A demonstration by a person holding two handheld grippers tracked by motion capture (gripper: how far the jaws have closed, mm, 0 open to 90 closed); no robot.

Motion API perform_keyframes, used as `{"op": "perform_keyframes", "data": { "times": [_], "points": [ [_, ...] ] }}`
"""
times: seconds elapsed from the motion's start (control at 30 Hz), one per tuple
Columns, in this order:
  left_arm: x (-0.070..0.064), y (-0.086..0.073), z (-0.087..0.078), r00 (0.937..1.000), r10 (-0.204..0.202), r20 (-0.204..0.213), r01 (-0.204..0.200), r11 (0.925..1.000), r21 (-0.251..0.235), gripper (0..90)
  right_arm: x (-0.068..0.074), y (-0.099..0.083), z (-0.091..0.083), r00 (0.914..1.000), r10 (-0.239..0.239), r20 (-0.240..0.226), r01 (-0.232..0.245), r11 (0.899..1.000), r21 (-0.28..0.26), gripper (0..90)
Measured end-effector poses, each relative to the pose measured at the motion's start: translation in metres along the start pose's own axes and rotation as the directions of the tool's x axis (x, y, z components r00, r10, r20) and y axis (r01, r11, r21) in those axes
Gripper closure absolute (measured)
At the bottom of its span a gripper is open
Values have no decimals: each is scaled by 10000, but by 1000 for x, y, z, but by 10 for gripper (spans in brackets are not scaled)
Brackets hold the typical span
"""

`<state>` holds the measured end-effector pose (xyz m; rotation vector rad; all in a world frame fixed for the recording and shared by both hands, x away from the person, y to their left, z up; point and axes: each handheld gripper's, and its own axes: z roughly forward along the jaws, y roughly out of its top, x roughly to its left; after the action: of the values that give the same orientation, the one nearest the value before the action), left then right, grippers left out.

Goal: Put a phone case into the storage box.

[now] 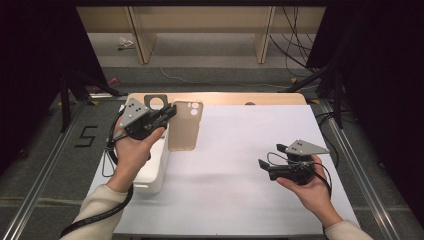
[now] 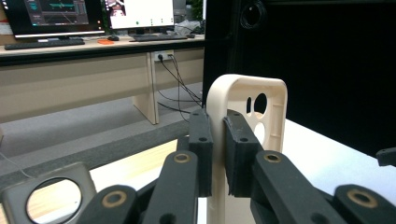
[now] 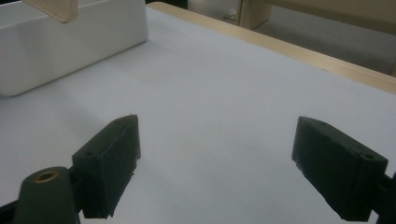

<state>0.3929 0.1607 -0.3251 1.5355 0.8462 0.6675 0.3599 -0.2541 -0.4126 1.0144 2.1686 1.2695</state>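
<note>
- High view: our left gripper (image 1: 167,114), jaws clamped on the beige plastic phone case (image 1: 185,127), long axis toward twelve o'clock.
- Our right gripper (image 1: 272,159), wide open and empty, sits well apart at four o'clock.

You can read one mark: the black numeral "5" (image 1: 86,136) on the grey floor (image 1: 45,150), left of the table.

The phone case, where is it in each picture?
High view: the beige phone case sits upper left, held by the left gripper.
Left gripper view: centre, standing upright, pinched between the black jaws.
Right gripper view: a beige corner at the top left edge.
Shared landmark: the white box.
</note>
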Motion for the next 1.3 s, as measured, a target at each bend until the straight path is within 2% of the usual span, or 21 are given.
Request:
{"op": "perform_keyframes", "data": {
  "times": [0.3, 0.7, 1.3],
  "points": [
    [12, 3, -6, 9996, -43, -284, 39, 9999, -122, 825, -1, 0, 0, 10000, 45, 25, -45, 10000, -26, 161],
    [27, 2, -9, 9976, -26, -695, 25, 10000, -9, 826, -1, 0, 0, 10000, 63, 49, -63, 10000, -39, 161],
    [47, -1, -15, 9944, -89, -1056, 96, 9999, 60, 825, -1, 0, -1, 9999, 75, 72, -75, 10000, -57, 161]
  ]
}}
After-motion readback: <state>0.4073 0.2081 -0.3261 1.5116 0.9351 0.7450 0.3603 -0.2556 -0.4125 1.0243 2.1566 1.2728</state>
